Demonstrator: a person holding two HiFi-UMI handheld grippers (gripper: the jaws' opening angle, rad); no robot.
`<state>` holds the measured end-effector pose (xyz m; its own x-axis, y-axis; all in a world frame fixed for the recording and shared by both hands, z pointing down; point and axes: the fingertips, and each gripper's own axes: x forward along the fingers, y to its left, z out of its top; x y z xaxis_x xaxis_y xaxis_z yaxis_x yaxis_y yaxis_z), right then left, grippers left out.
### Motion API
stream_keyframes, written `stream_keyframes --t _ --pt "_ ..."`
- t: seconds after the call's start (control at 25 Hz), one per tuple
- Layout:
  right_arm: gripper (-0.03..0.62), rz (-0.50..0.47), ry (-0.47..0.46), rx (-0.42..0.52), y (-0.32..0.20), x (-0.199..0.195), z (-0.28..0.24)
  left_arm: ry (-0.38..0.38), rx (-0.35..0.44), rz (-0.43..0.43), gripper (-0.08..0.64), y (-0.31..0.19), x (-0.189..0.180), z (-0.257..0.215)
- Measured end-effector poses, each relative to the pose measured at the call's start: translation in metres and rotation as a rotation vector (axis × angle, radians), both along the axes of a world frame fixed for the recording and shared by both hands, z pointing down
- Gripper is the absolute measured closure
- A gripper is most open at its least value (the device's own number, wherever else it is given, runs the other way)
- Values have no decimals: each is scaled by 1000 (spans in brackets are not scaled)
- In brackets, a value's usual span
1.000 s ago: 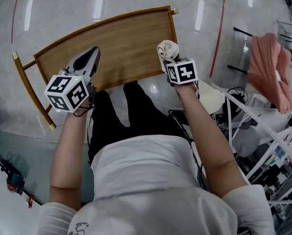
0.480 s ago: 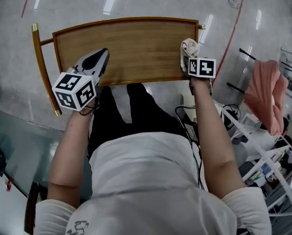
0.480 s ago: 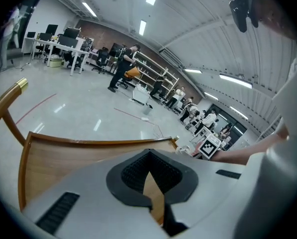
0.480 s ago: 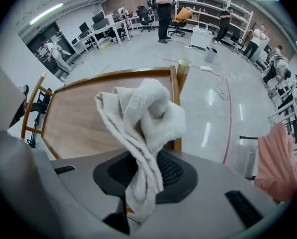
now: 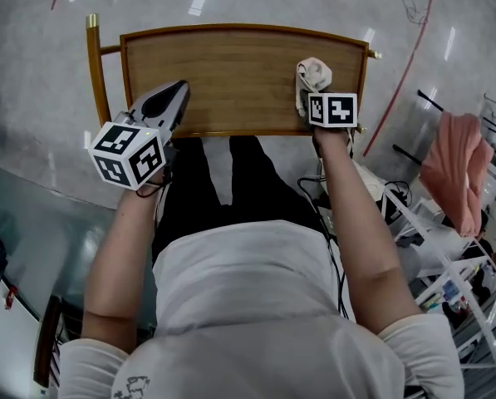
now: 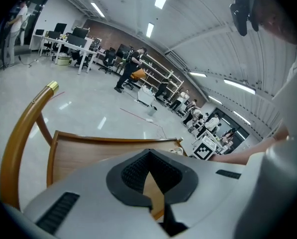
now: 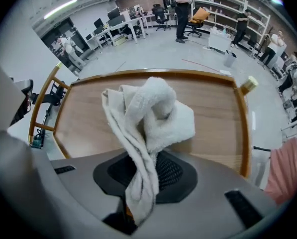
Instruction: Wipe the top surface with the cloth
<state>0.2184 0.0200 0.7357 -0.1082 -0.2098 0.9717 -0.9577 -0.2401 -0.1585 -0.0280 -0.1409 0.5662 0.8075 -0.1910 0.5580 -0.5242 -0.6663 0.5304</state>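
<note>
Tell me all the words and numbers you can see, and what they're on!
No words or numbers can be read anywhere.
Left marker cube and right marker cube: black-and-white square patterns only, no letters.
White shirt: a dark print at its lower edge, cut off by the picture and unreadable.
Far-off desks and shelves in the gripper views: too small and blurred to read.

Cloth [image 5: 314, 75] at right of top surface [image 5: 231, 77]

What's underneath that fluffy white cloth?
The wooden top lies below the cloth, toward the top's right end. The right gripper pinches the cloth's lower part. The wood straight beneath is covered, so I cannot tell whether the cloth touches it.
</note>
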Motion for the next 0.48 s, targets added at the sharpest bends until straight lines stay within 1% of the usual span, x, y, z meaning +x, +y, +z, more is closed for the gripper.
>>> stream_keyframes --t 0.12,0.24,0.32,0.48 --pt "491 -76 -43 16 -25 -61 3 -12 16 -5 553 -3 -25 -9" --pt "491 -112 -79 39 -54 -113 3 -38 22 -15 554 -9 -53 -9" --pt "491 -138 -109 51 -74 -152 3 -47 19 -32 554 -12 -75 -12" --pt "491 -228 -165 70 -117 -239 6 -60 11 -65 554 -22 -124 -13"
